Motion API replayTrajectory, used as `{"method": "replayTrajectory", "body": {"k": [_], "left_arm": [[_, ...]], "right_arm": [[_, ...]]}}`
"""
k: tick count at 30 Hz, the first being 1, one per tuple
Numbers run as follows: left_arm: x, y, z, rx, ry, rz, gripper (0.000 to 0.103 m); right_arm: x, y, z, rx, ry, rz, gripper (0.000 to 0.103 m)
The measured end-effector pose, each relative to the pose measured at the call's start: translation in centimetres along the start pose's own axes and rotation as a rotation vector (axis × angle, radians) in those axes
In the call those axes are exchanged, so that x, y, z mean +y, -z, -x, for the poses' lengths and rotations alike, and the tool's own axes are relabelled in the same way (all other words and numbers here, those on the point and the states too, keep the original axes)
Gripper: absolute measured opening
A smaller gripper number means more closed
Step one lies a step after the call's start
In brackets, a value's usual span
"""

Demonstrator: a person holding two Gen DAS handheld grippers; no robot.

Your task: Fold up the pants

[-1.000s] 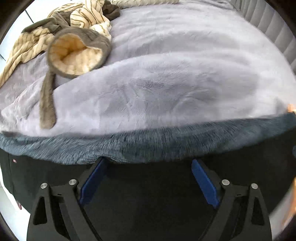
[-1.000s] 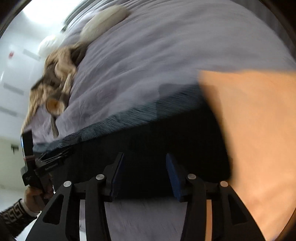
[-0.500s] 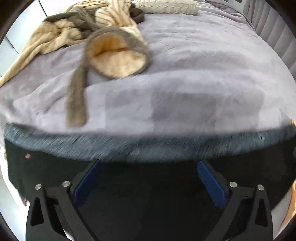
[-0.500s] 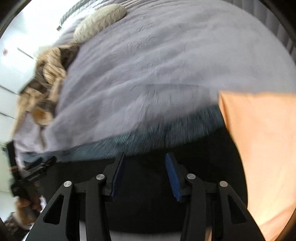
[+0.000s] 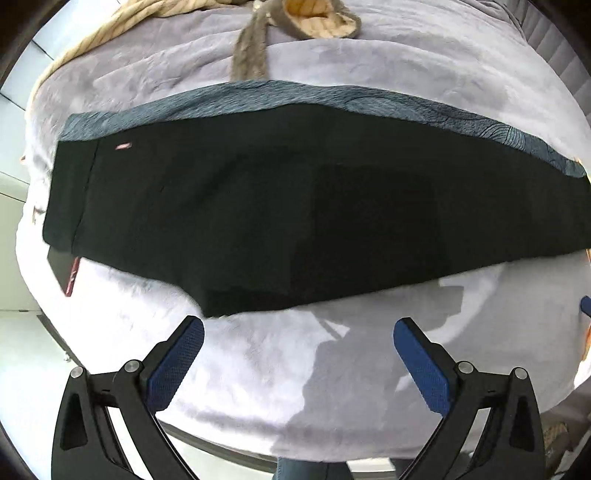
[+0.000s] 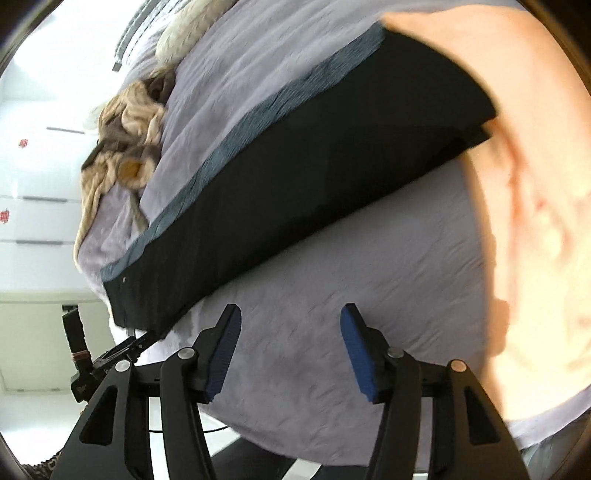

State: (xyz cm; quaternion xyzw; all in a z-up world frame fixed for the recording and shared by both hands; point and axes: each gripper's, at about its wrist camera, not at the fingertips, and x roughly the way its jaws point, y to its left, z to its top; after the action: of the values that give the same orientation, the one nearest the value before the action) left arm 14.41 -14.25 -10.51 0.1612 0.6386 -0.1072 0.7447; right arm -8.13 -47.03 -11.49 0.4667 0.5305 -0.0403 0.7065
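The black pants (image 5: pixel 295 206) lie flat across the lilac bed cover (image 5: pixel 295 387), folded lengthwise, with a blue-grey patterned strip (image 5: pixel 369 99) along the far edge and the waistband at the left. My left gripper (image 5: pixel 298 332) is open and empty, just short of the pants' near edge. The pants also show in the right wrist view (image 6: pixel 295 184), running diagonally. My right gripper (image 6: pixel 291 325) is open and empty over bare cover in front of them.
A beige and brown striped garment (image 5: pixel 295 14) lies bunched at the far side of the bed; it also shows in the right wrist view (image 6: pixel 125 147). An orange cloth (image 6: pixel 517 184) covers the bed at the right. A pillow (image 6: pixel 181 33) lies far back.
Both grippers have let go of the pants and pulled back toward me. The pants now lie flat on the bed. The right jaws stand wider apart than before.
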Motion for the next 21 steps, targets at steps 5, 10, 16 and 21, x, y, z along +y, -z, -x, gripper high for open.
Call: {"method": "replayTrajectory", "body": {"k": [5, 10, 16, 21], "left_arm": [[4.3, 0.4, 0.8, -0.048, -0.006, 0.041, 0.103], [10.7, -3.8, -1.1, -0.122, -0.09, 0.024, 0.103], [19.2, -11.5, -7.6, -0.089, -0.095, 0.078, 0.103], [21.7, -12.6, -10.5, -0.058, 0.008, 0.086, 0.103]], "right_arm": [[5.4, 1.8, -4.0, 0.078, -0.088, 0.08, 0.06], [11.2, 3.9, -10.0, 0.147, -0.257, 0.093, 0.06], [16.8, 5.8, -18.5, 0.19, -0.376, 0.043, 0.06], [18.2, 6.6, -21.7, 0.174, -0.372, -0.016, 0.06]]}}
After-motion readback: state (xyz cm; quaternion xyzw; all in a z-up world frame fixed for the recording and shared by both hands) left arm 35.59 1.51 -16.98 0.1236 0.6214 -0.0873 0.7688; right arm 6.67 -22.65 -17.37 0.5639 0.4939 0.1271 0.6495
